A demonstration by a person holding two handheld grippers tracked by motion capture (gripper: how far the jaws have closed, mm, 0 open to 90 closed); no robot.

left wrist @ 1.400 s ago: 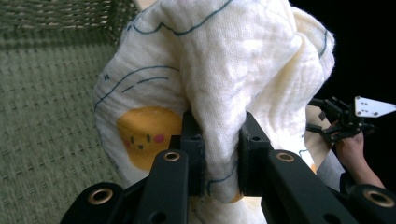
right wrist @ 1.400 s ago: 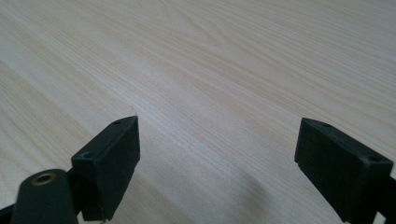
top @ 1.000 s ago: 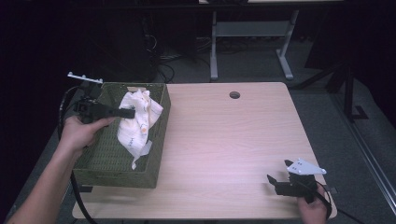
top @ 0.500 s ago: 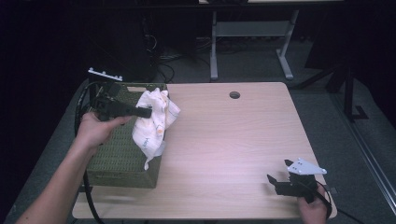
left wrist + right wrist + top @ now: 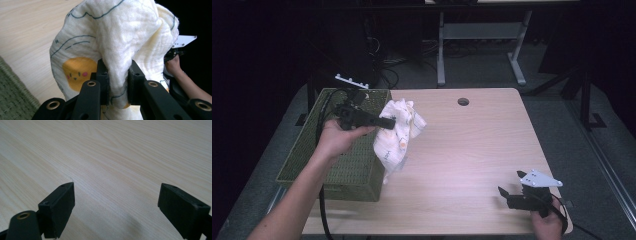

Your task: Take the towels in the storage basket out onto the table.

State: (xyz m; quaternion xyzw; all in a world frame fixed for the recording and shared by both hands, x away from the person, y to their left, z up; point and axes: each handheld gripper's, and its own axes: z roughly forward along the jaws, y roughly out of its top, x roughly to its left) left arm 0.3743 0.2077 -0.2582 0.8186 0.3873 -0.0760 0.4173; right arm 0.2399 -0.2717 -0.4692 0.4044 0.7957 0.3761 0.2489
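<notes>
A cream cloth (image 5: 399, 132) printed with yellow faces and dark lines hangs in the air over the right rim of the green woven basket (image 5: 332, 165). My left gripper (image 5: 388, 123) is shut on a bunched fold of the cloth (image 5: 117, 47), which drapes over both jaws in the left gripper view (image 5: 118, 83). The cloth's lower end dangles beside the basket's right wall, above the table. At the table's front right my right gripper (image 5: 504, 195) rests low over bare wood, open, with nothing between its jaws (image 5: 116, 210).
The light wooden table (image 5: 472, 150) has a round cable hole (image 5: 463, 101) near its far edge. The basket takes up the left side. Beyond the table stand a metal frame (image 5: 477, 45) and dark floor with cables.
My left gripper has carried the cloth to the right, out of the basket's inside and past its right rim. The right gripper has stayed put.
</notes>
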